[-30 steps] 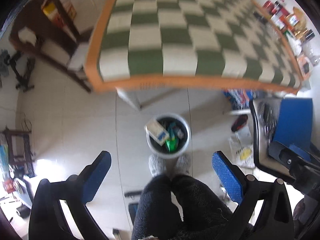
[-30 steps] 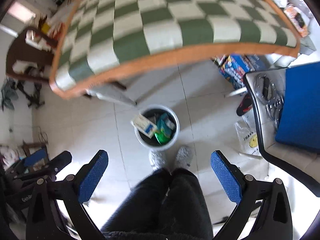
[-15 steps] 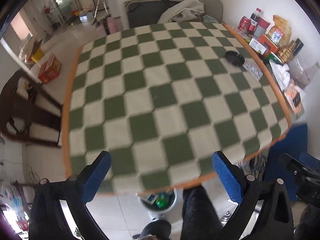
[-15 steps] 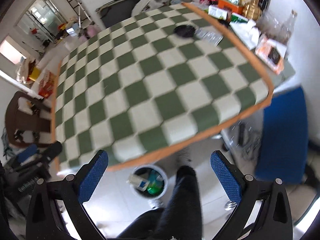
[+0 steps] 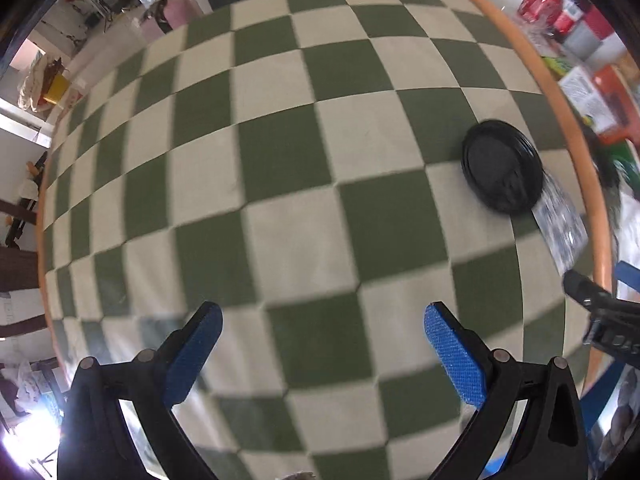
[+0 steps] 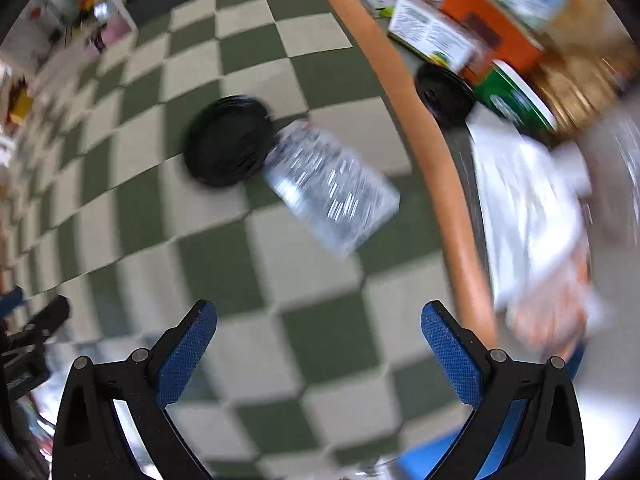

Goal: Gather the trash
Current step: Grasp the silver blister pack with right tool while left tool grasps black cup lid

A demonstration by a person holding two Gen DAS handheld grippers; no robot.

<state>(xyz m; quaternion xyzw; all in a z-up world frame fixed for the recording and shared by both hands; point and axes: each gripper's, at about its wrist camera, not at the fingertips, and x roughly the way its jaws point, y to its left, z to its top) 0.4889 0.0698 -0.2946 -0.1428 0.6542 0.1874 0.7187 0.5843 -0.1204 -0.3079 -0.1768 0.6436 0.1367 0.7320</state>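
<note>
A black round plastic lid lies on the green-and-white checked tablecloth, far right. A crumpled clear plastic wrapper lies against it. Both show in the right wrist view, the lid left of the wrapper. My left gripper is open and empty above the table's near middle. My right gripper is open and empty, a short way before the wrapper. The right gripper's body shows at the left view's right edge. The trash bin is out of view.
Boxes, cans and food packs crowd the strip beyond the cloth's orange border. A second black lid and white plastic bags lie there. Chairs and clutter stand far left.
Both grippers rose from over the floor bin to above the table, then moved forward towards the lid and wrapper. The bin and the person's legs left view. Both jaws stayed open.
</note>
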